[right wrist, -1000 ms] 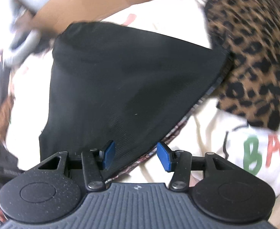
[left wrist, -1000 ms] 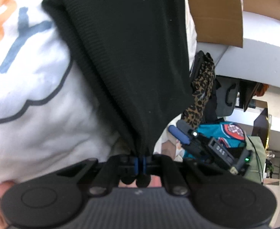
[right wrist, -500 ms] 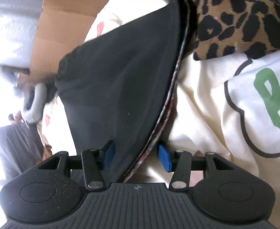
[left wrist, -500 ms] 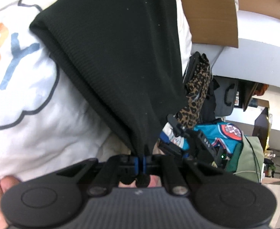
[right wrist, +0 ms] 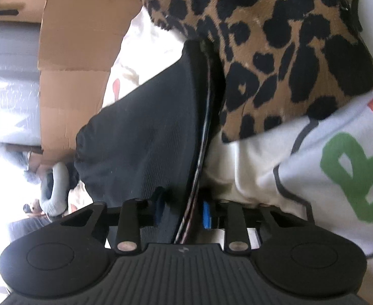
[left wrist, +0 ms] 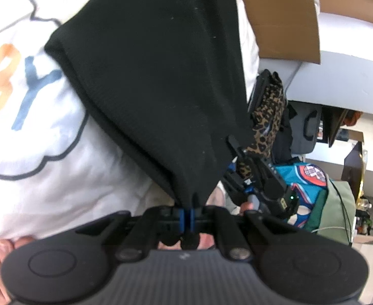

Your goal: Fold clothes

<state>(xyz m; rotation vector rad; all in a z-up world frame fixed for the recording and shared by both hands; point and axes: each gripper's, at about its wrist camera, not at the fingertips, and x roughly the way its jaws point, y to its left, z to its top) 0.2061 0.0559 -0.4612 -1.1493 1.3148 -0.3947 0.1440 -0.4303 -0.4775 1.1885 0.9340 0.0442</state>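
The left gripper (left wrist: 188, 214) is pinched tight on a corner of the black ribbed garment (left wrist: 161, 76). The right gripper (right wrist: 181, 212) has just been closing, its 2 blue pads (right wrist: 206, 214) around the garment's edge. Beneath lie a white printed sheet (left wrist: 46, 165) and a leopard-print cloth (right wrist: 275, 45).

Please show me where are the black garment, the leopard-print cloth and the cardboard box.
black garment (left wrist: 161, 81), left wrist view, middle of its ribbed panel.
leopard-print cloth (right wrist: 275, 45), right wrist view, centre of the spotted fabric.
cardboard box (right wrist: 79, 40), right wrist view, its plain brown flap.
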